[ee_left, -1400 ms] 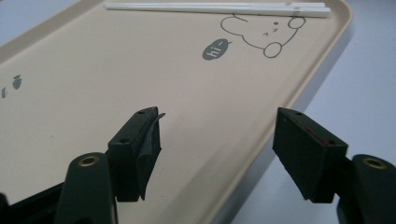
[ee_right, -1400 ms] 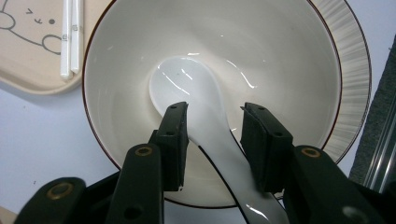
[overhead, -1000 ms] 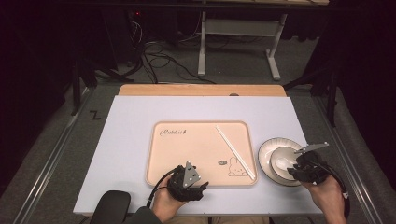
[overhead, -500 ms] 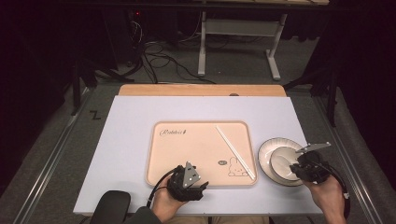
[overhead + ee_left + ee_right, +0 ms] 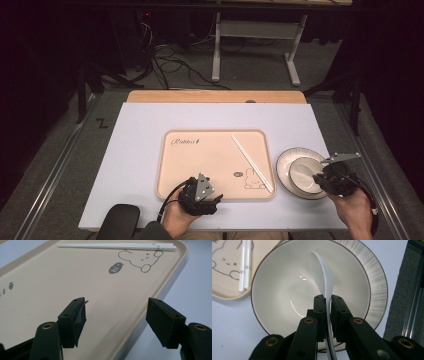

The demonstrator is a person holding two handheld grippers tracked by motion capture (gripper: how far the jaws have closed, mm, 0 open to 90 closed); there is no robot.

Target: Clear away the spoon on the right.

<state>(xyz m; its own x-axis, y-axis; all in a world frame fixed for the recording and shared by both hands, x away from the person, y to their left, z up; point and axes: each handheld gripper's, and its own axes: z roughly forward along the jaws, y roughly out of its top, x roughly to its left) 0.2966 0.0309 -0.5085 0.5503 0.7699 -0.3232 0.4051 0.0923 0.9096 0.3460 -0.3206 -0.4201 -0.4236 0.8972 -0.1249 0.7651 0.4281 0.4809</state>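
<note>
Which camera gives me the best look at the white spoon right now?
The right gripper view: the spoon lies in the bowl, its handle pinched by the right hand-held gripper. In the high view it is too small to make out.

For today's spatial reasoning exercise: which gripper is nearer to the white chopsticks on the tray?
Left. The left gripper sits over the tray's near edge, below the chopsticks. The right gripper is off the tray, clamping the spoon in the bowl.
</note>
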